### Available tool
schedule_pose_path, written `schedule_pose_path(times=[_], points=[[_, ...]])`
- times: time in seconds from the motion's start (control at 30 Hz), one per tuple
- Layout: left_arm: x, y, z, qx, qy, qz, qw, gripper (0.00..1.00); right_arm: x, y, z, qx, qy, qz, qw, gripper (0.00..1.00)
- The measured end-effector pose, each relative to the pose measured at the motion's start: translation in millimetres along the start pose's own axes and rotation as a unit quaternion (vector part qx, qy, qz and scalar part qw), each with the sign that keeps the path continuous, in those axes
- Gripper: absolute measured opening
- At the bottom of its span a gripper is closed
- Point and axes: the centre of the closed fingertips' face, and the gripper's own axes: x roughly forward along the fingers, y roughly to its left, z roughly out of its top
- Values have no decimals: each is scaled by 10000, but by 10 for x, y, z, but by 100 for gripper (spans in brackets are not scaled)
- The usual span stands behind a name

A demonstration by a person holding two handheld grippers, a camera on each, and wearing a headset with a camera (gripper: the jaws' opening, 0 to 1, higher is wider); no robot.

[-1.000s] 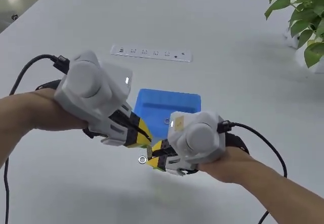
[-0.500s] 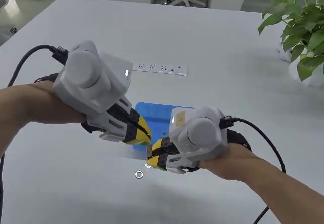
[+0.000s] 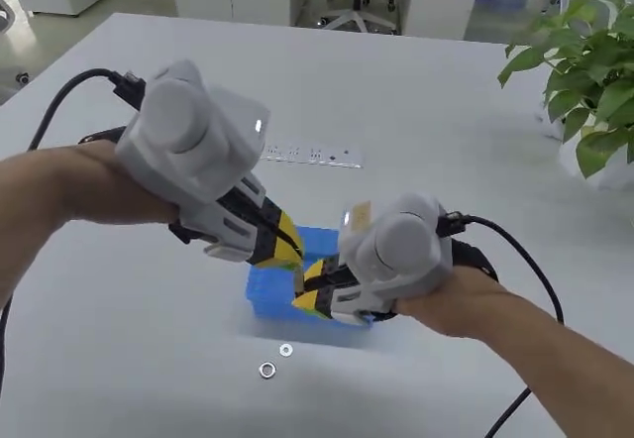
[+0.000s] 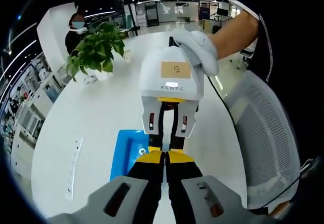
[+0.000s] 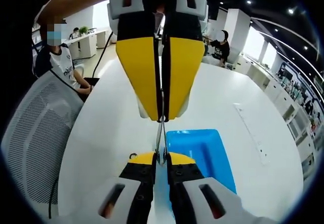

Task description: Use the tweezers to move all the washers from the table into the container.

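Left gripper view | right gripper [image 4: 166, 145] label: "KENSC" | tweezers [image 5: 161, 133] clamped

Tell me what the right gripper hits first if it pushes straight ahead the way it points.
The left gripper, yellow fingers nearly tip to tip with the right gripper; the tweezers bridge both.

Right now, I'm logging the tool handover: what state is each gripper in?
Left gripper: shut on the tweezers.
Right gripper: shut on the tweezers at their other end.
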Motion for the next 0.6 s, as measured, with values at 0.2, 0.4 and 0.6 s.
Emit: schedule_pose_path(times=[0.2,0.4,0.6], points=[[52,157,-18,29,-1,11,10000,5,25,-162,-51,26,-10,-42,10000,10],[145,279,-80,11,0,3,10000,5,96,-275,-135,38,22,-36,10000,10],[228,371,-165,-49,7,-34,10000,5,192,-356,-219,117,42,16,9999,10]])
